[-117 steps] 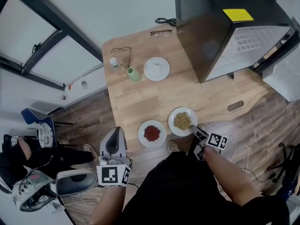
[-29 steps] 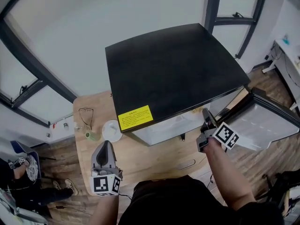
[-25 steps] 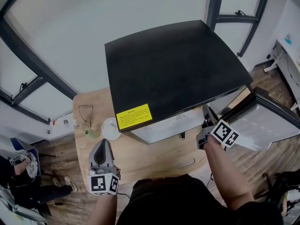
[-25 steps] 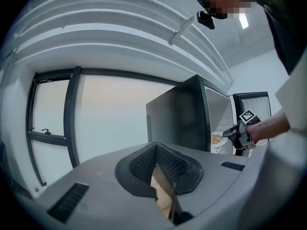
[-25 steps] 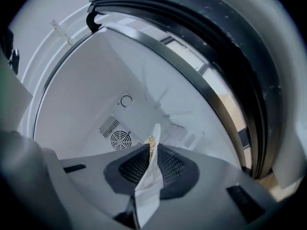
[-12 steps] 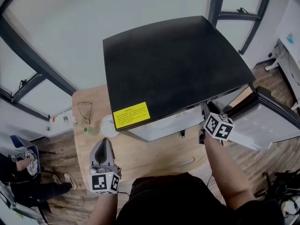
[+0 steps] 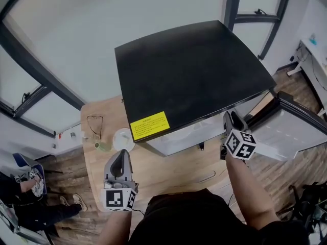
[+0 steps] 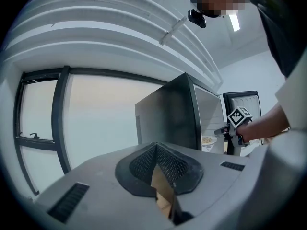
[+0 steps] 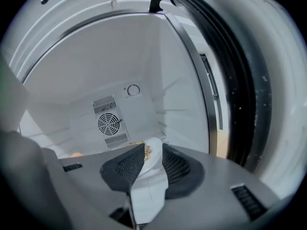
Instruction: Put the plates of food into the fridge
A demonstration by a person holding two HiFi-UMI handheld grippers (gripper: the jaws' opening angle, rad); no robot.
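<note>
A black box-shaped fridge (image 7: 189, 75) stands on the light wooden desk (image 7: 168, 167), with its door (image 7: 294, 134) swung open to the right. The right gripper (image 7: 231, 119) reaches into the opening. Its jaws have just been opening and now stand released around the rim of the white round plate of yellowish grain food (image 9: 150, 158), which sits inside the fridge's white interior. The left gripper (image 7: 121, 156) hangs above the desk, clenched on nothing.

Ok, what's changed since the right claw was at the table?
The right claw carried the grain plate from the table into the fridge; its jaws have just been opening and the plate sits loose between them. The left claw stayed shut, empty, over the table.
</note>
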